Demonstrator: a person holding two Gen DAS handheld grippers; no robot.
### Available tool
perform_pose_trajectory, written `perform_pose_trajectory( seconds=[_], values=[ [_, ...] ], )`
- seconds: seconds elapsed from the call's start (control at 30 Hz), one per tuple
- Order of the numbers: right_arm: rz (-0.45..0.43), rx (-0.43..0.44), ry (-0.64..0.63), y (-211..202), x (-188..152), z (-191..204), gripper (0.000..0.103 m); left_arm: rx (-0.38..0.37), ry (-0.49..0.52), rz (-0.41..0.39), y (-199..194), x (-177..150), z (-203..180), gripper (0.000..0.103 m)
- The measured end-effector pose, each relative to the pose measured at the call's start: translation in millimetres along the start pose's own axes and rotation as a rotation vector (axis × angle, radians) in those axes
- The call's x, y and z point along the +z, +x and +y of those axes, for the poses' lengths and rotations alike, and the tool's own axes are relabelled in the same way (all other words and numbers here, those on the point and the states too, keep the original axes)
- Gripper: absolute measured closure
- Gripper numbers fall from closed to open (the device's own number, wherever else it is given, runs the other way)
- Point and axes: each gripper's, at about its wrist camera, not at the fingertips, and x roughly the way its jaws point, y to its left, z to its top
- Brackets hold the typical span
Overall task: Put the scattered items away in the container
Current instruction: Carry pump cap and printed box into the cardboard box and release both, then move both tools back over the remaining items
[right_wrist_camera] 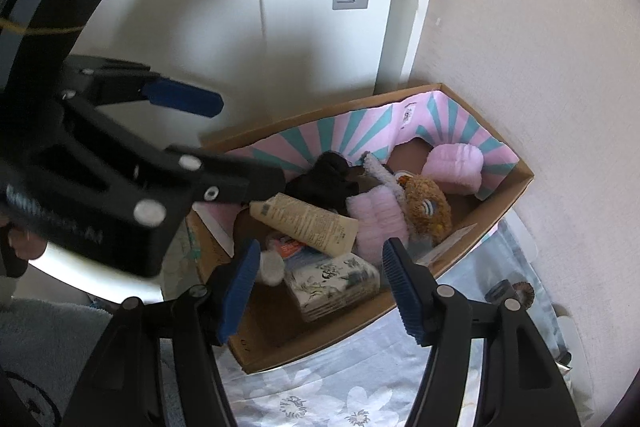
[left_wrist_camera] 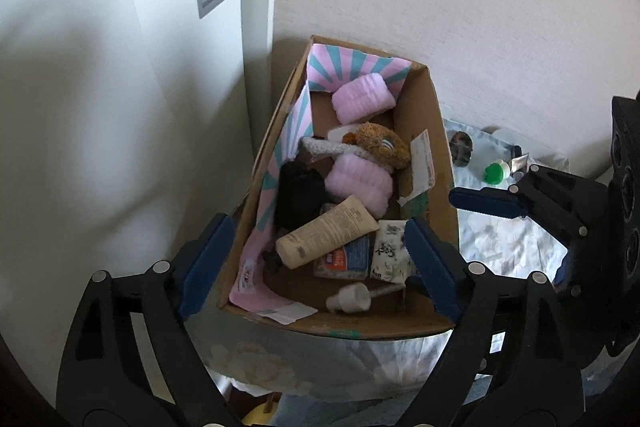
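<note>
Against the corner of a pale wall, an open brown cardboard box [left_wrist_camera: 430, 131], lined on its far and left sides with pink-and-teal striped paper, sits on a flower-printed bedcover [right_wrist_camera: 320, 387]. Inside lie a beige squeeze tube [left_wrist_camera: 328, 231], a black-and-white patterned packet [left_wrist_camera: 390, 251], a small white pump-top bottle [left_wrist_camera: 348, 297], a brown plush toy [left_wrist_camera: 380, 143], two fluffy pink rolls [left_wrist_camera: 360, 103] and a black bundle of fabric [left_wrist_camera: 298, 195].

The tube looks light and smooth, likely slippery, so it is best taken across its middle. The plush and rolls are soft and should squash under any grip. The little bottle is hard and apt to roll.

Outside the box, on the bedcover to its right, a small green-capped bottle [left_wrist_camera: 496, 173] and a dark round object [left_wrist_camera: 460, 147] remain, probably the next things to gather. The green cap offers a firm place to pinch.

The left gripper [left_wrist_camera: 320, 263] hovers above the box's near end, its blue fingers spread wide and empty. The right gripper [right_wrist_camera: 320, 283] hangs over the box too, half spread, grasping nothing.
</note>
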Motion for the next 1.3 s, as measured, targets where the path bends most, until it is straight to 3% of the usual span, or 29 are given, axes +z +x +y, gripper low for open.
perform_pose_trajectory(
  seconds=[0.37,0.67,0.87,0.9,0.93,1.07,1.3],
  values=[
    [-0.063,-0.010,0.060,-24.4,-14.2,-6.4,0.043,-0.030,0.005,-0.001,-5.8,9.5,-10.7,0.016],
    [-0.096,-0.087,0.243,-65.6,-74.7,-44.2,0.043,-0.116,0.143,0.009,3.5,34.7,-87.2,0.016],
    [-0.076,-0.235,0.472,-100.8,-139.7,-97.6,0.043,-0.192,0.259,0.054,21.8,49.8,-161.2,0.015],
    [-0.059,-0.269,0.510,-104.3,-147.9,-108.1,0.043,-0.193,0.278,0.059,27.4,54.3,-175.9,0.011],
    [-0.043,-0.302,0.541,-107.0,-155.7,-117.1,0.043,-0.188,0.288,0.063,31.4,56.6,-183.6,0.006],
    [0.012,-0.424,0.688,-117.9,-184.4,-157.2,0.043,-0.182,0.327,0.090,60.8,69.0,-218.2,0.005],
    [0.022,-0.488,1.004,-116.6,-230.2,-224.3,0.043,-0.111,0.283,0.176,142.6,71.2,-242.6,0.005]
  ],
)
